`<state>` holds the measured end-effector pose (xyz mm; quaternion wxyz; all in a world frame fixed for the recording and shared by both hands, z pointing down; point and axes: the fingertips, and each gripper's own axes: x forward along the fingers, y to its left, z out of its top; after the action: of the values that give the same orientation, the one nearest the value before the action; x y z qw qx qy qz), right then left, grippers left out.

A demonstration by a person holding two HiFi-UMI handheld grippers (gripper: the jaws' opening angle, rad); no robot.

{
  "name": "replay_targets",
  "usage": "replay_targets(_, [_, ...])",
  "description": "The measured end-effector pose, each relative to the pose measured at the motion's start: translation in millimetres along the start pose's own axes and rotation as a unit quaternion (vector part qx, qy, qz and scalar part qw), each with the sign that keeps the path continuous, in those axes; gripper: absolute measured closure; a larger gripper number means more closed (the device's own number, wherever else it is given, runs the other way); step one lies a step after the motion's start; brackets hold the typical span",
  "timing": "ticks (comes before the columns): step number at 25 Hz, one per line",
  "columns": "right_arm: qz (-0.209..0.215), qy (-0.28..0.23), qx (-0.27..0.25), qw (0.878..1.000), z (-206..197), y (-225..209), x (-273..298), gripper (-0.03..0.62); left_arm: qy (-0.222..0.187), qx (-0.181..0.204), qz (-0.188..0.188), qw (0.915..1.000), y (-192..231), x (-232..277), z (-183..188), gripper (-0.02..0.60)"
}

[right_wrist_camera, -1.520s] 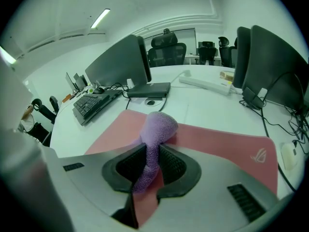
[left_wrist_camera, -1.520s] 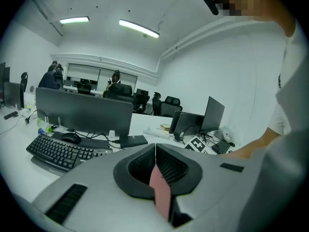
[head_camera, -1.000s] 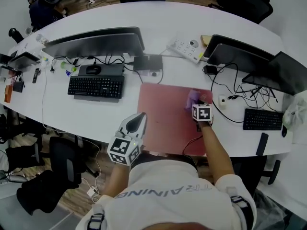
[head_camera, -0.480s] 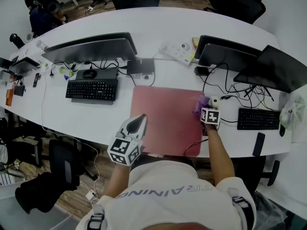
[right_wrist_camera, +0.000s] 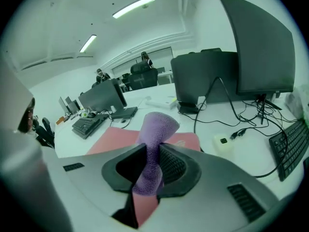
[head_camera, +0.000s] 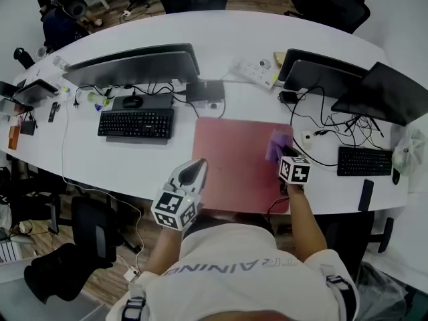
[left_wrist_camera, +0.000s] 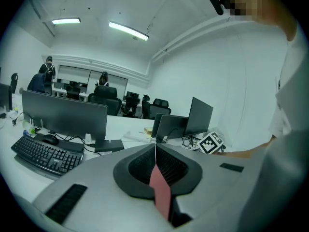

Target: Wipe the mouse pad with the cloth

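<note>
A red mouse pad lies on the white desk in front of me. My right gripper is shut on a purple cloth at the pad's right edge. In the right gripper view the cloth sticks up pinched between the jaws, with the pad behind it. My left gripper hovers at the pad's near left edge, jaws shut and holding nothing. In the left gripper view a strip of the pad shows below the closed jaws.
A black keyboard and mouse sit left of the pad below a monitor. A power strip, tangled cables, a small white box, another keyboard and laptops crowd the right. Chairs stand near.
The right gripper with the cloth has moved across the pad's right side, first toward the right edge, then slightly nearer to me. The left gripper stays put.
</note>
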<state>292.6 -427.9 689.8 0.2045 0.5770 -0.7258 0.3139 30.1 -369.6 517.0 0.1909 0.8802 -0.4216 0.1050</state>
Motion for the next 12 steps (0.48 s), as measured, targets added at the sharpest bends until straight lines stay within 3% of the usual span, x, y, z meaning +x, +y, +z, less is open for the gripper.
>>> replay_targets(12, [0.080,0.003,-0.050,0.996,-16.1,204.0,14.6,0.502,-0.011,-0.011,0.011,0.9998,96.2,-97.8,-10.5,0.549])
